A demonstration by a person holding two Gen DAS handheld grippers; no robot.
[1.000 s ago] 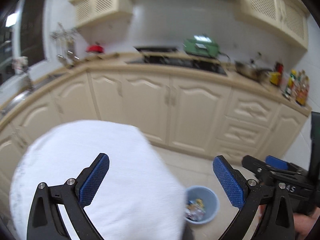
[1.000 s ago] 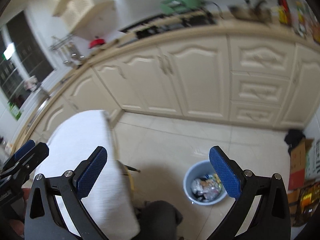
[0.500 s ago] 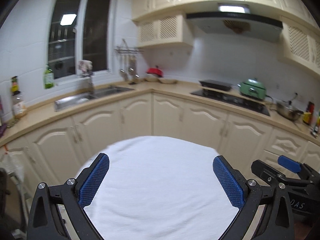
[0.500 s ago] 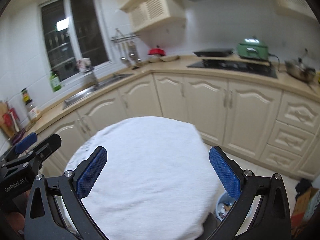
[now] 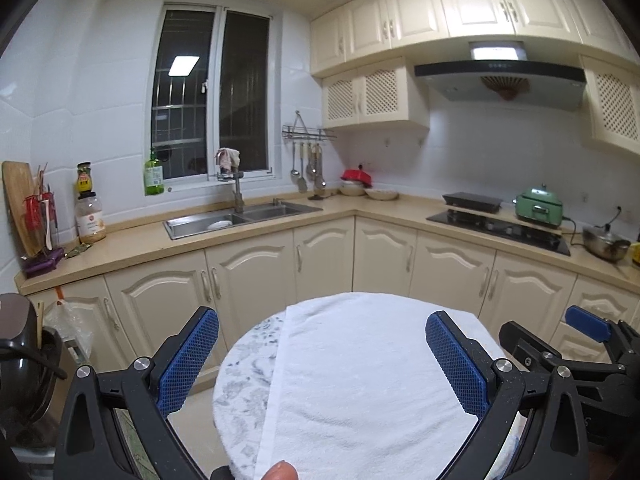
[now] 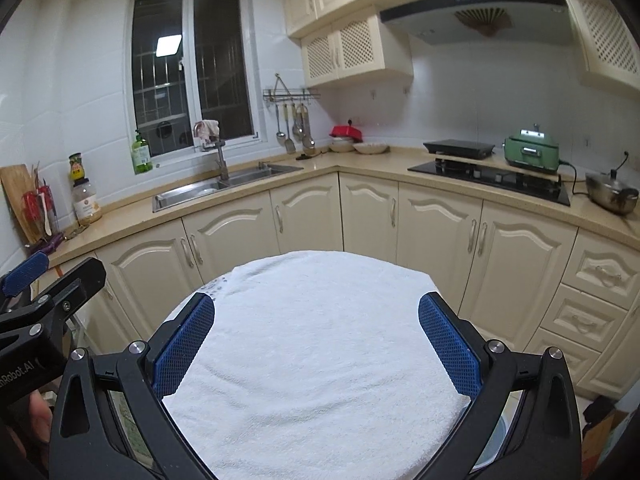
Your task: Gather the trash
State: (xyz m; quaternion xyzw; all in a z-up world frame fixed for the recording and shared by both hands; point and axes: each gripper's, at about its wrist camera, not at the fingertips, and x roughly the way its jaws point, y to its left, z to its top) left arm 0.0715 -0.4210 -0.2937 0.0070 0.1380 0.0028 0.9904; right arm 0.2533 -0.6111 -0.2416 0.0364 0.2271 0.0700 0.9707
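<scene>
Trash is nowhere on the towel [image 6: 316,360] filling the lower centre, both my left gripper [image 5: 322,364] and right gripper [image 6: 316,346] gape empty, so I may snag cloth; the bin [image 6: 494,436] peeks lower right.

A white towel [image 5: 360,380] covers the round table [image 5: 236,392]; a green cooker [image 6: 530,156] sits beside the hob [image 6: 488,178].

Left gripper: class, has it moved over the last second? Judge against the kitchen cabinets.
Yes. The left gripper has tilted upward: a second ago it looked down at floor and lower cabinets; now the window and upper cabinets show.
</scene>
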